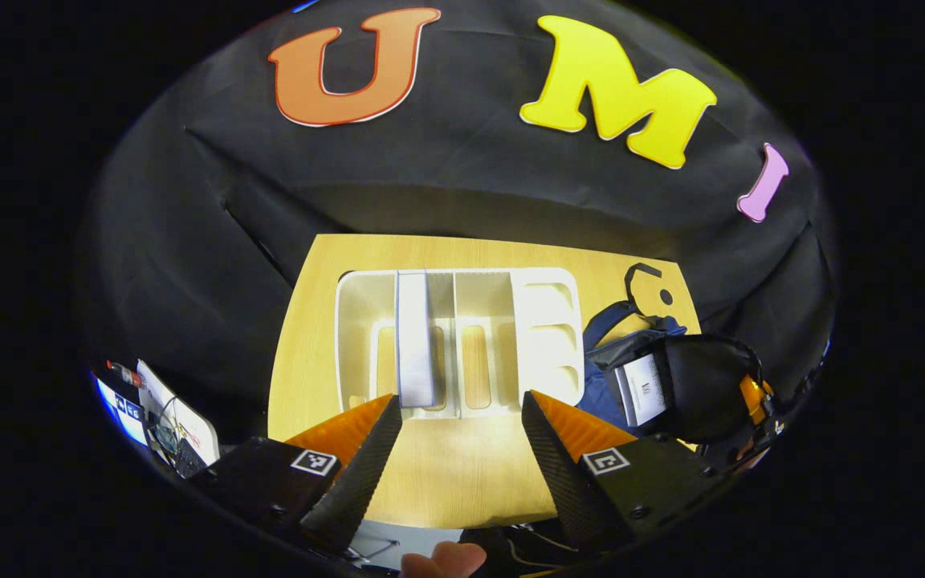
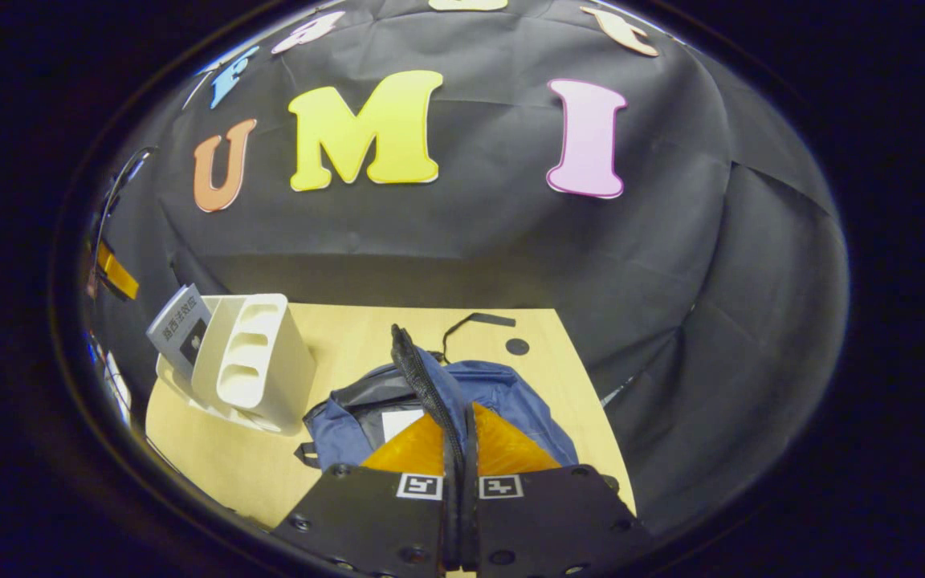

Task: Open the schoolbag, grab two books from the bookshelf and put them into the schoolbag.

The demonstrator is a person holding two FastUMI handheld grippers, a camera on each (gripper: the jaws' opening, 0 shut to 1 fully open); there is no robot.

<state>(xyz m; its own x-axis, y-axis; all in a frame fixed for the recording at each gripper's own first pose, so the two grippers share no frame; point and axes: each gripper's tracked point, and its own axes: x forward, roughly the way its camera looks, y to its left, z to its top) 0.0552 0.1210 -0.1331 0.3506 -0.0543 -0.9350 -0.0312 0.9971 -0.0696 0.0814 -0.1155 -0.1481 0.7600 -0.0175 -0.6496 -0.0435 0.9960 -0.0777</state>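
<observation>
Left gripper view: left gripper point(image 1: 459, 413) hovers spread and empty, aimed at 12 o'clock toward the book point(image 1: 415, 337) upright in the bookshelf point(image 1: 547, 329).
Schoolbag point(image 1: 675, 385): at 3 o'clock, a book point(image 1: 643, 389) showing in its mouth.
Right gripper view: right gripper point(image 2: 460, 449) pinches the schoolbag's point(image 2: 511, 401) zipper edge point(image 2: 422, 377), lifted, apparently holding the mouth open.
Table point(image 2: 334, 337): bookshelf point(image 2: 258, 369) at 10 o'clock.

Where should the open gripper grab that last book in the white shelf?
Probably by its top edge, coming from above. The book stands upright in a slot of the white bookshelf, dividers close beside it, so only the top is free. The left gripper is open and could close across its thin width.
</observation>
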